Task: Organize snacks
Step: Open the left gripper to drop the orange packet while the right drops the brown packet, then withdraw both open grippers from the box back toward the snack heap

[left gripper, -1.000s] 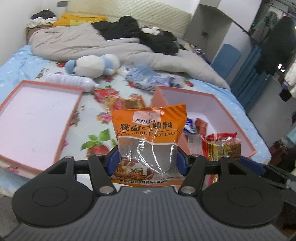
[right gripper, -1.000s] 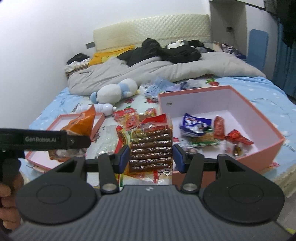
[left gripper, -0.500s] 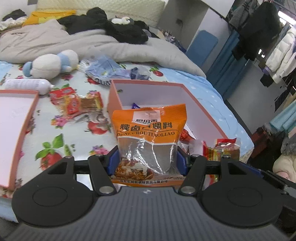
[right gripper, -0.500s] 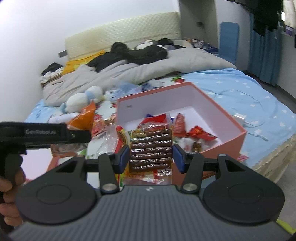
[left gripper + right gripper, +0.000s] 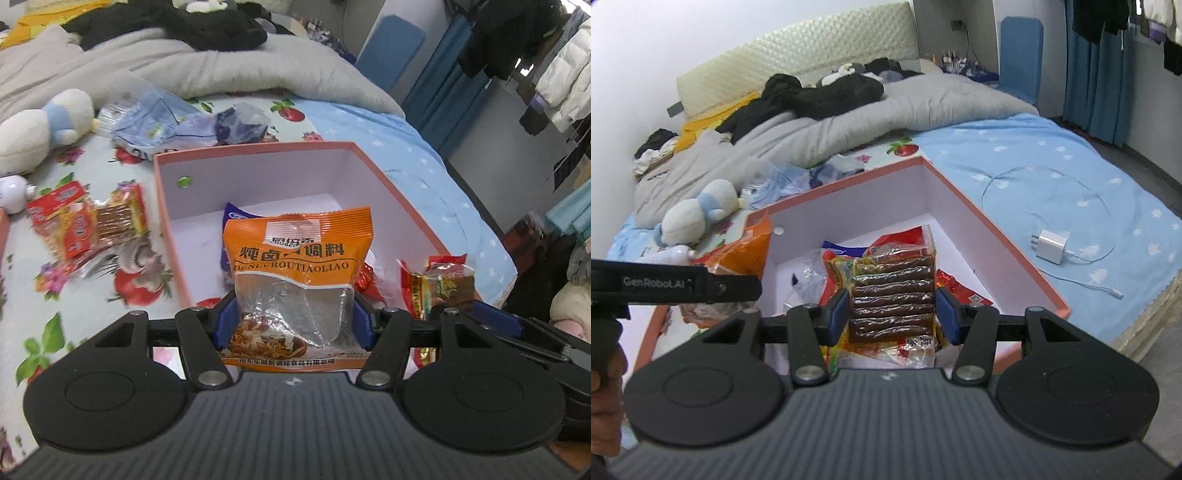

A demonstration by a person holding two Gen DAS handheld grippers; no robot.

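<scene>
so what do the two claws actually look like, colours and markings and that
Both match: the left claw and right claw each have a dark grey ribbed body, two round black discs, black linkage arms with silver pivot screws, and blue finger pads. Seen side-on from the right wrist camera, the left one shows white "GenRoboLAI" lettering on a black bar. No cables or sleeves are visible.

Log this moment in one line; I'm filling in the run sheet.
left gripper: shut on orange packet | right gripper: shut on brown snack pack | both over pink box
</scene>
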